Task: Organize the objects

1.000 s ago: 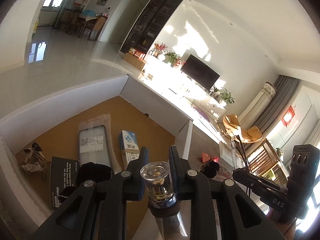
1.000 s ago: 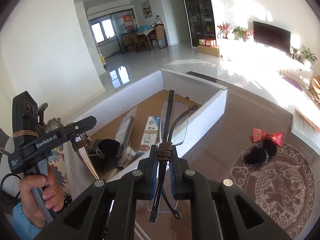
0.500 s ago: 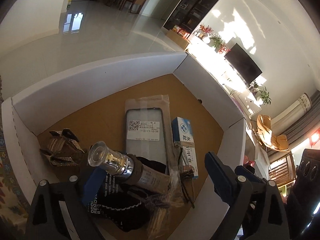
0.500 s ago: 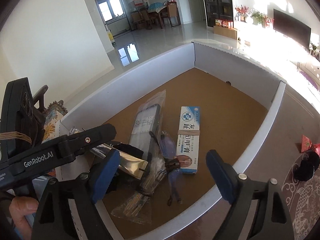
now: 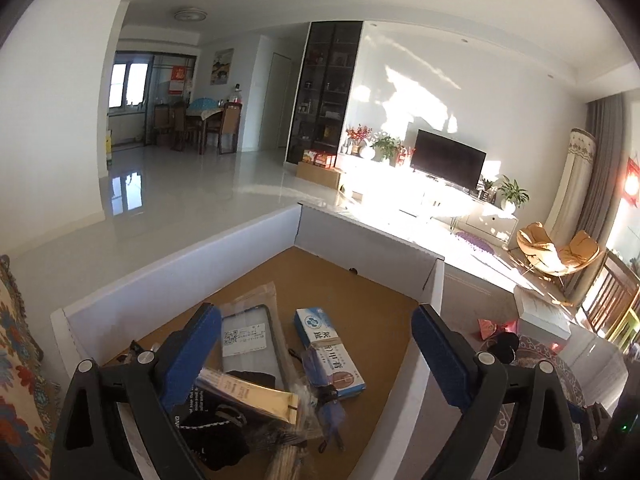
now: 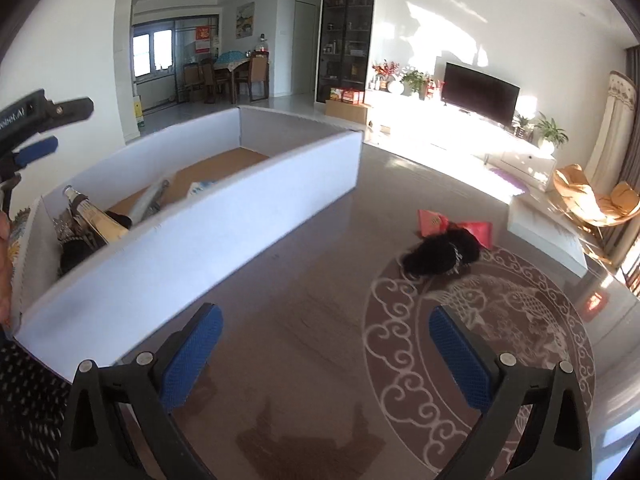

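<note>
Both hand-held grippers empty, jaws apart: left [image 5: 316, 354] over the box [image 6: 224, 216]; right [image 6: 326, 346] faces black item [image 6: 440, 250] on counter [image 6: 312, 280], likely next.

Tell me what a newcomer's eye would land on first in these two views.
First, the big white box with its brown floor, cluttered at the near end with a bagged phone case, a blue-and-white carton and a gold-labelled bottle. Next, outside the box on the patterned table, a black fuzzy thing lies against red packets. Both the left gripper and right gripper are wide open and empty.
</note>
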Demonstrator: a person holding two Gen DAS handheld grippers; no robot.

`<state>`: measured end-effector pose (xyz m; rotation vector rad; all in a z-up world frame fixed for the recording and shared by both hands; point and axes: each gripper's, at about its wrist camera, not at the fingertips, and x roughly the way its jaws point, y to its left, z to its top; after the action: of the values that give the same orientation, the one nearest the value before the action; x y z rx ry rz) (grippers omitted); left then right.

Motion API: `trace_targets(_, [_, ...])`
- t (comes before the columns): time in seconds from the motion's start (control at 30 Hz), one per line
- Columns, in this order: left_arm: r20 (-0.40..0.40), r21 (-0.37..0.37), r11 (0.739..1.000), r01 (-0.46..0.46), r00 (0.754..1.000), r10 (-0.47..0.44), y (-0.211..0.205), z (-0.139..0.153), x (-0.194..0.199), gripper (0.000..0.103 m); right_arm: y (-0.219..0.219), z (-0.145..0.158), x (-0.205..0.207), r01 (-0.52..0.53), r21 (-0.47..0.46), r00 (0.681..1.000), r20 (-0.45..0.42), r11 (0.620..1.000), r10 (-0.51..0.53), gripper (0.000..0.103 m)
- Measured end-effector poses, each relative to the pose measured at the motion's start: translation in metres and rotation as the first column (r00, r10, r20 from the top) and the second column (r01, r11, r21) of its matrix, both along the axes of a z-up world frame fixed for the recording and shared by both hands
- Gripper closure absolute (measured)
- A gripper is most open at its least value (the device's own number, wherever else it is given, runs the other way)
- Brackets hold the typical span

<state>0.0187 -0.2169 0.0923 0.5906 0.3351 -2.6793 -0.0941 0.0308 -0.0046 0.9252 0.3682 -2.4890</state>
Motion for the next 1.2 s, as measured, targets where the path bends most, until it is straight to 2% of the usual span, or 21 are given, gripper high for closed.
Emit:
trace_targets(0.1, [0.026,-0.067,0.995,0.077,0.997,-0.075,0.039,-0.001,-0.004,0.000,0.061,-0.032,-0.001,0.124,0.076,0.989,0.070,0.989,-0.130,0.000])
trace_targets(0.2, [0.071,-0.043,0.988,0.145,0.987,-0.142,0.063,-0.010,-0.012,0.000,0.118,-0.044,0.002,0.221,0.095,0.967,0.110,0.971,-0.231,0.000])
trace_targets(0.3, [0.088,-0.037,0.980,0.194,0.978,-0.191,0.086,-0.017,-0.015,0.000,0.153,-0.048,0.007,0.276,0.138,0.953,0.093,0.951,-0.290,0.000])
trace_targets(0.4, [0.107,-0.046,0.959,0.280,0.956,-0.274,0.117,-0.023,-0.016,0.000,0.170,-0.054,0.010,0.288,0.184,0.948,0.084,0.940,-0.307,0.000])
trace_targets(0.47, [0.132,-0.045,0.936,0.350,0.930,-0.342,0.142,-0.029,-0.017,0.000,0.176,-0.060,0.014,0.289,0.197,0.945,0.096,0.937,-0.312,0.000])
trace_targets(0.57, [0.209,-0.008,0.893,0.449,0.874,-0.438,0.178,-0.047,-0.024,0.000,0.182,-0.063,0.015,0.310,0.142,0.937,0.123,0.940,-0.327,0.000])
trace_targets(0.67, [0.320,0.019,0.867,0.499,0.818,-0.478,0.206,-0.074,-0.036,0.000,0.187,-0.065,0.013,0.333,0.093,0.924,0.167,0.938,-0.344,0.000])
trace_targets(0.73, [0.388,0.019,0.860,0.510,0.789,-0.477,0.218,-0.092,-0.041,0.000,0.193,-0.066,0.011,0.340,0.054,0.915,0.211,0.939,-0.343,0.000])
trace_targets(0.8, [0.436,0.016,0.861,0.509,0.771,-0.464,0.224,-0.108,-0.043,0.000,0.195,-0.068,0.009,0.348,0.042,0.913,0.214,0.937,-0.348,0.000])
trace_targets(0.9, [0.474,0.015,0.879,0.477,0.770,-0.427,0.219,-0.124,-0.049,0.000,0.193,-0.073,0.008,0.348,0.046,0.912,0.214,0.936,-0.349,0.000])
trace_targets(1.07, [0.516,0.064,0.915,0.397,0.772,-0.371,0.198,-0.143,-0.059,0.000,0.193,-0.073,0.008,0.348,0.046,0.912,0.215,0.936,-0.349,0.000])
trace_targets(1.2, [0.533,0.097,0.930,0.354,0.771,-0.349,0.188,-0.152,-0.062,0.000,0.192,-0.073,0.008,0.348,0.046,0.912,0.214,0.936,-0.349,0.000])
